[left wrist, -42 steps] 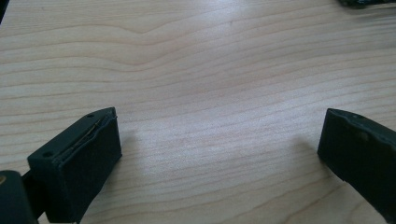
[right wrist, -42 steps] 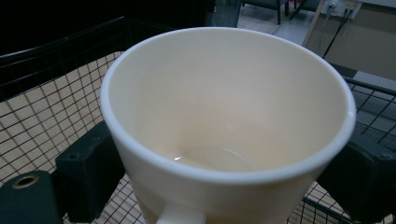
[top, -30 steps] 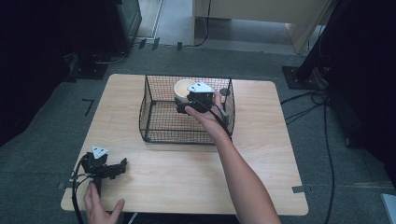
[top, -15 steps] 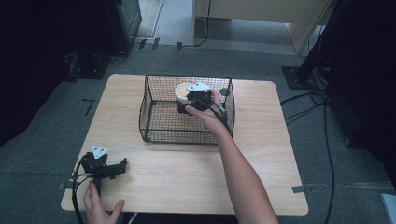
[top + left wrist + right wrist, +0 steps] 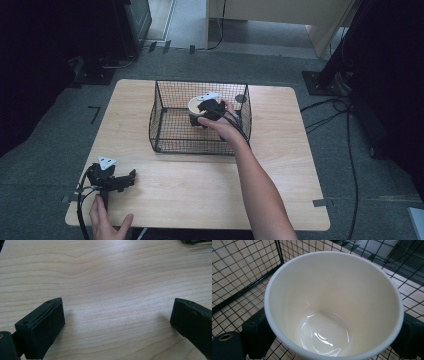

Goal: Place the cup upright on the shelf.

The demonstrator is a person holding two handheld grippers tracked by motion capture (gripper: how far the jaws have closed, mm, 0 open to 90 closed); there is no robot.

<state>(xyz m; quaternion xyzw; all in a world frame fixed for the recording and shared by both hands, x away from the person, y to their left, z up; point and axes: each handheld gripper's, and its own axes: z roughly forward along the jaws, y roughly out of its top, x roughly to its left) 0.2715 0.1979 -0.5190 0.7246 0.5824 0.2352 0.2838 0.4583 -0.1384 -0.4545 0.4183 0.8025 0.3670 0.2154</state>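
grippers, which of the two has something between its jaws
The right gripper, inside the wire basket, has its jaws on either side of the white cup. The left gripper, at the table's near left corner, has open jaws over bare wood.

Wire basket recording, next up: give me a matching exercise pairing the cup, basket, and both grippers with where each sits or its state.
Things:
1. white cup
2. wire basket
3. left gripper
4. right gripper

Places or states:
A. jaws wide apart over bare wood, near the table's front left corner
B. stands on the wooden table, toward its far side
C. inside the basket, jaws on either side of the cup
D. empty, between two black jaws

Pairs: 1-D, 2-B, 3-A, 4-C
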